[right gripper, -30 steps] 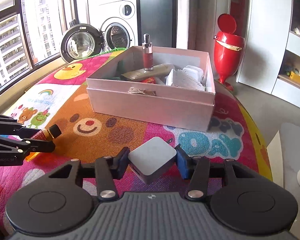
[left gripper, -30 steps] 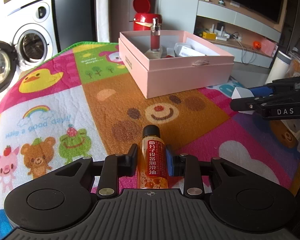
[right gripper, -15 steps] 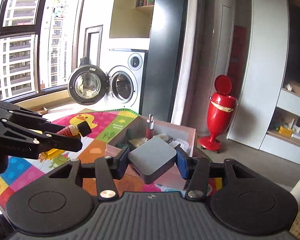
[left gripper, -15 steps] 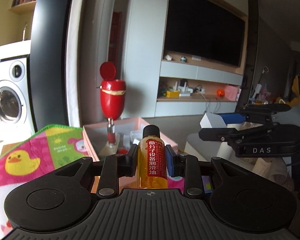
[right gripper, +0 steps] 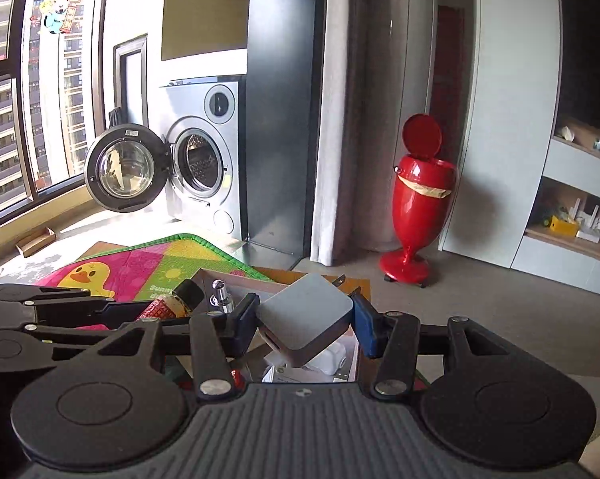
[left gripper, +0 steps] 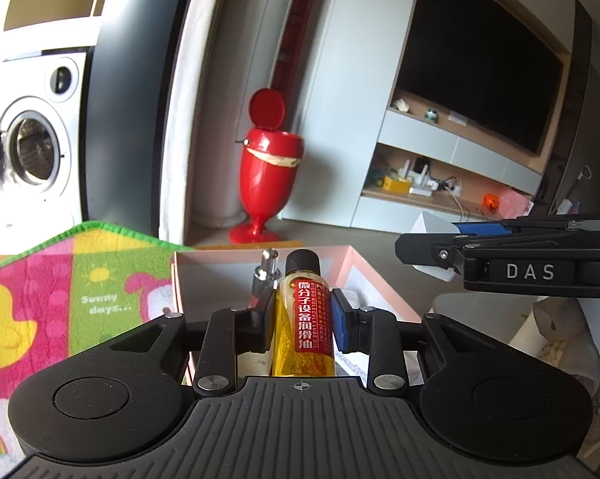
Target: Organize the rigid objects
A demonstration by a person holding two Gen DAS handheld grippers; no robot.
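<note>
Washer (right gripper: 204,151) with its round door swung open sits at the back of the room, and a red bin (right gripper: 417,199) with its lid up stands on the floor to its right. Closer in, the cartoon mat (left gripper: 60,291) covers your worktop, duck and "Sunny days" squares showing. On it is the open pink box (left gripper: 363,275), with a silver-topped dropper bottle (left gripper: 266,269) standing upright inside near the far wall and white items lying at the right end. Your left claw (left gripper: 301,319) is pinched tight on the oil bottle (left gripper: 303,319), amber liquid, red label, black cap up, holding it upright above the near side of the box. Your right claw (right gripper: 303,321) is clamped on the grey charger (right gripper: 303,321), tilted, its two prongs pointing away from you, hanging above the box's right end. In the left wrist view, the right claw sits to the right of the bottle, apart from it.
</note>
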